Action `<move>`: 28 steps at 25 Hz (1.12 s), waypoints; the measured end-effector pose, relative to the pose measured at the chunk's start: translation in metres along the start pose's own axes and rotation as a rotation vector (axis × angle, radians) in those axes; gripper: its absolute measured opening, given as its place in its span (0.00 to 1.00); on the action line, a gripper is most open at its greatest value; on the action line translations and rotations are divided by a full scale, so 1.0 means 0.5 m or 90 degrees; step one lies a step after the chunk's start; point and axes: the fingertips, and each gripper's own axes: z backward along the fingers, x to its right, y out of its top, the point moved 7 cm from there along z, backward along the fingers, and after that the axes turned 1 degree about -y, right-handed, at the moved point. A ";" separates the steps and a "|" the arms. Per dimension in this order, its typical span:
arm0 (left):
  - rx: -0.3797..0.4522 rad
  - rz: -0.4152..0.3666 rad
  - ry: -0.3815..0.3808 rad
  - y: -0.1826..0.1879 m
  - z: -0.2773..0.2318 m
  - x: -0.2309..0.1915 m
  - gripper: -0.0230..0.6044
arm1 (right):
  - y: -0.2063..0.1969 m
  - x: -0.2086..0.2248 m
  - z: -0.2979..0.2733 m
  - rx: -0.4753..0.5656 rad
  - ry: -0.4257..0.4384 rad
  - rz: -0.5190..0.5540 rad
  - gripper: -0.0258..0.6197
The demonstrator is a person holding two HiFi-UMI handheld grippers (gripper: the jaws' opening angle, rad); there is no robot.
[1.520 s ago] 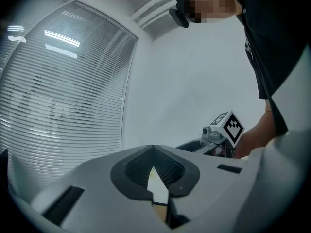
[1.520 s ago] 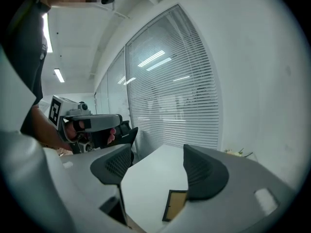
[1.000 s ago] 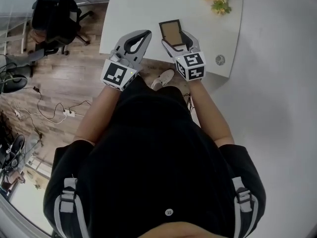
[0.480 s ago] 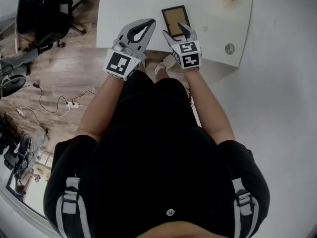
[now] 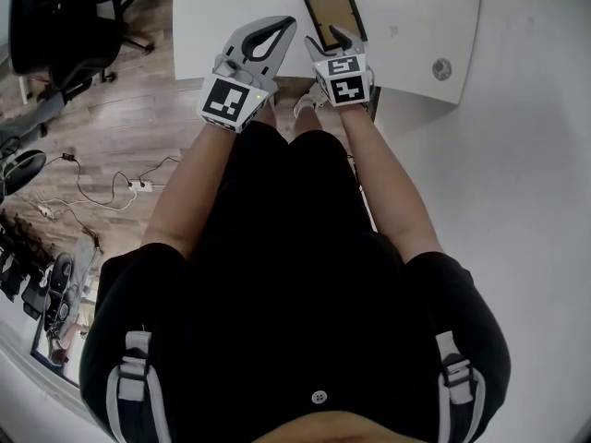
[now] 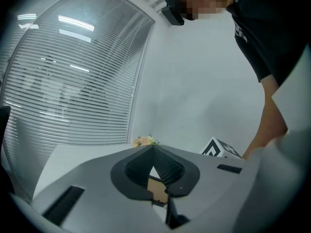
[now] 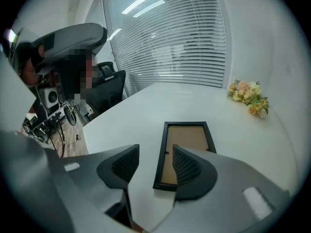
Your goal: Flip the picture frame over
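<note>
The picture frame (image 7: 187, 139) has a smooth black rim around a matt brown, cardboard-like back. The table (image 5: 231, 7) is smooth matt white. The left gripper (image 5: 288, 24) and right gripper (image 5: 325, 40) are matt grey plastic with ribbed dark pads (image 7: 187, 166).

White table (image 5: 231, 7), top mostly bare. Flower bunch (image 7: 249, 97) lying on tabletop toward far end. Round grommet (image 5: 442, 68) in tabletop near right corner. Black office chair (image 5: 55, 21) on wood floor (image 5: 120, 146), left of table. Cables plus power strip (image 5: 138, 185) on floor. Slatted blinds (image 7: 184, 38) beyond table.
</note>
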 end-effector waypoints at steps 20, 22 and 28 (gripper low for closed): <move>-0.013 0.016 -0.028 -0.059 0.014 -0.015 0.04 | -0.046 -0.003 -0.054 -0.052 -0.101 0.031 0.19; -0.012 0.017 -0.027 -0.060 0.013 -0.016 0.04 | -0.048 -0.006 -0.055 -0.050 -0.105 0.034 0.14; -0.006 0.017 -0.028 -0.047 0.015 -0.021 0.04 | -0.040 -0.004 -0.048 -0.042 -0.098 0.006 0.12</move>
